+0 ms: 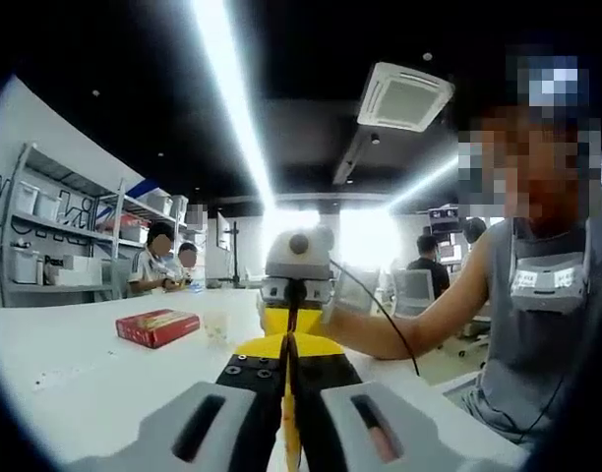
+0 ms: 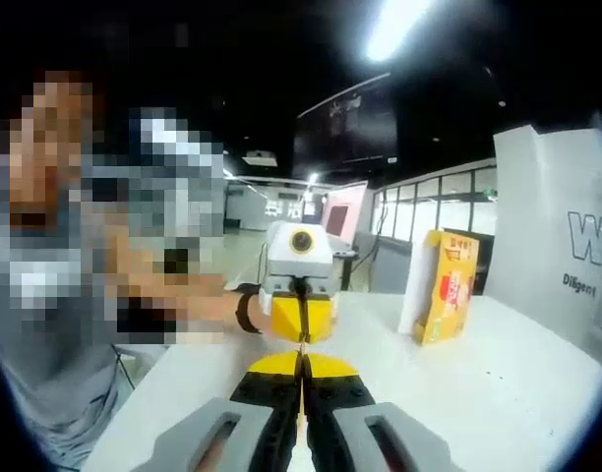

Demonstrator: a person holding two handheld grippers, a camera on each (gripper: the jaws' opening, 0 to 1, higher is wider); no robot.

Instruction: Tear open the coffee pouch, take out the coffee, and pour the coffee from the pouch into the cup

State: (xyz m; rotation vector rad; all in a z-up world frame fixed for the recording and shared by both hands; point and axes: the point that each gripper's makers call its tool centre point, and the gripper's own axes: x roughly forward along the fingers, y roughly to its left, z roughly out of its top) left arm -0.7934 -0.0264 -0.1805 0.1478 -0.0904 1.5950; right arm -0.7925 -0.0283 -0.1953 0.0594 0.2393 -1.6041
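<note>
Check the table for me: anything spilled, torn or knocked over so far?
Nothing stands out. Both grippers, left and right, are shut on the yellow pouch, held between them above the white table. The red box lies flat; the yellow box stands upright. No spill shows.

Your pouch is yellow and small, pinched at one end between the left jaws and at the other between the right jaws, so it spans the short gap between the two pairs of tips. In the right gripper view the pouch shows the same way, straight ahead of the jaws and clear of the table. Whether it is torn you cannot tell. A small pale cup, blurred, stands upright left of the left jaws' tips.
</note>
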